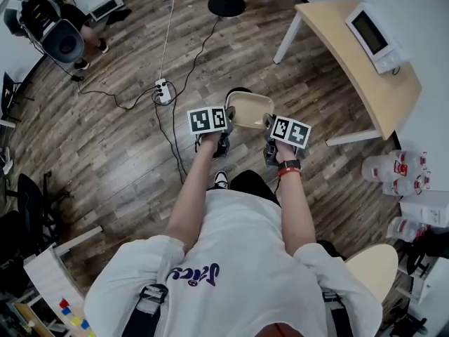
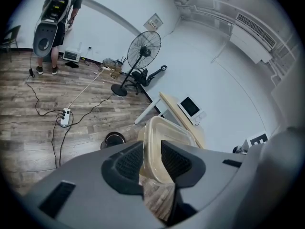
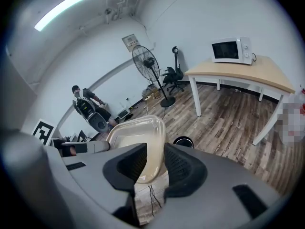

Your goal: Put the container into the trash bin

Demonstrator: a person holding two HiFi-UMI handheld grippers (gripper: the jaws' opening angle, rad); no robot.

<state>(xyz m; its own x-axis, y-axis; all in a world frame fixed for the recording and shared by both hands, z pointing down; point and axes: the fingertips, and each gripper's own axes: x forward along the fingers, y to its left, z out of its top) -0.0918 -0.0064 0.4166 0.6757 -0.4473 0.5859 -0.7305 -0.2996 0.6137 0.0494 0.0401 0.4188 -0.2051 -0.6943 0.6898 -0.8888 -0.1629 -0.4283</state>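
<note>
A translucent beige plastic container point(image 1: 247, 109) hangs in the air between my two grippers in the head view. My left gripper point(image 1: 228, 116) is shut on its left rim and my right gripper point(image 1: 269, 123) on its right rim. In the left gripper view the container's rim point(image 2: 164, 130) stands pinched between the black pads of the left gripper point(image 2: 152, 157). In the right gripper view the container point(image 3: 136, 132) is clamped the same way in the right gripper point(image 3: 155, 163). A small round black trash bin point(image 2: 113, 140) stands on the wood floor just beyond and below the container point(image 3: 183, 141); in the head view only the bin's dark edge point(image 1: 238, 91) shows.
A light wooden table point(image 1: 330, 41) with a white microwave point(image 1: 372, 34) stands at the right. A power strip point(image 1: 163, 90) and cables lie on the floor left of the bin. A standing fan point(image 2: 143, 46) is farther off. Another person point(image 1: 52, 27) stands far left. Bottles point(image 1: 393, 170) sit at the right.
</note>
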